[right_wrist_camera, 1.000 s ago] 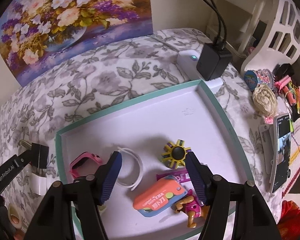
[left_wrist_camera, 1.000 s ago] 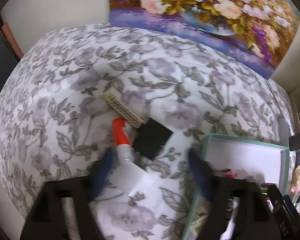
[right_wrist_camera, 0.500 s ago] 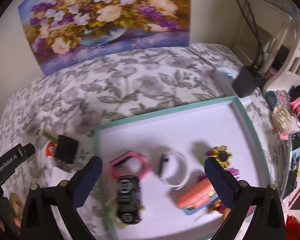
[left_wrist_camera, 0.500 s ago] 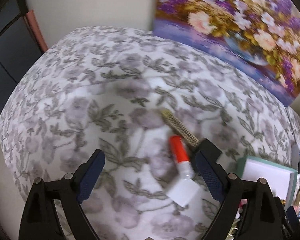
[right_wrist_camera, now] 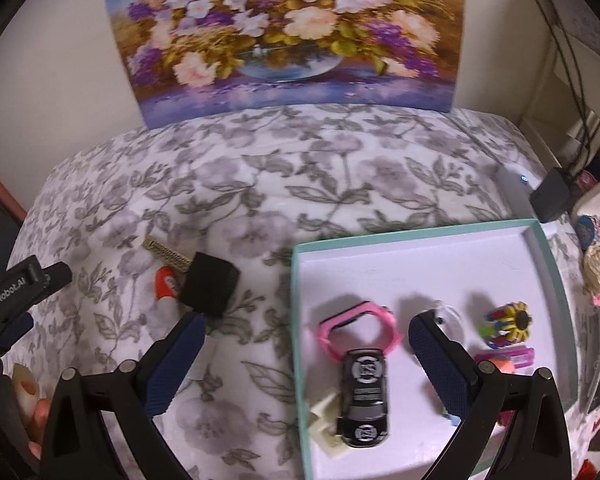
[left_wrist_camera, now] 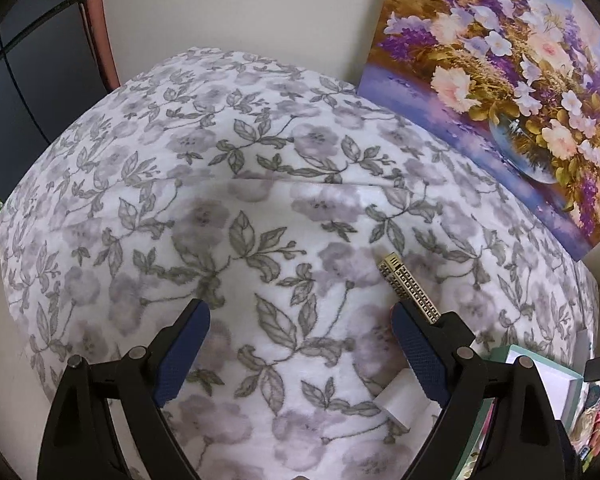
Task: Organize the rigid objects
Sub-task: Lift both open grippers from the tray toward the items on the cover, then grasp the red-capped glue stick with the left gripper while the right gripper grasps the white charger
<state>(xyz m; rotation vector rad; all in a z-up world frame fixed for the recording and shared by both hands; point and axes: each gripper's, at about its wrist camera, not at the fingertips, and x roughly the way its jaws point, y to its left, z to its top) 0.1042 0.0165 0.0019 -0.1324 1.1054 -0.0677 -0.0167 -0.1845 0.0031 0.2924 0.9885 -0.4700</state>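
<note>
Both grippers hang with jaws spread wide and nothing between them. The left gripper (left_wrist_camera: pixel 300 332) hovers over the floral bedspread (left_wrist_camera: pixel 220 200), its right finger just beside a gold patterned bar (left_wrist_camera: pixel 408 288) and above a white block (left_wrist_camera: pixel 400 404) lying near the corner of the teal-rimmed tray (left_wrist_camera: pixel 572 392). The right gripper (right_wrist_camera: pixel 304 340) straddles the tray's (right_wrist_camera: pixel 300 320) left wall: its left finger over the bedspread (right_wrist_camera: pixel 260 184), its right finger over the white tray floor. In the tray lie a pink watch strap (right_wrist_camera: pixel 358 330), a black toy car (right_wrist_camera: pixel 364 396) just near of it and touching it, a clear ring (right_wrist_camera: pixel 448 316) partly hidden by the right finger, a striped yellow spinner toy (right_wrist_camera: pixel 508 324) and a purple and orange piece (right_wrist_camera: pixel 508 358) toward the right. Left of the tray, on the cloth, sit a black cube (right_wrist_camera: pixel 210 284), an orange-capped tube (right_wrist_camera: pixel 166 284) and the gold bar (right_wrist_camera: pixel 166 254), all close together. A flower painting (right_wrist_camera: pixel 292 28) leans against the far wall
</note>
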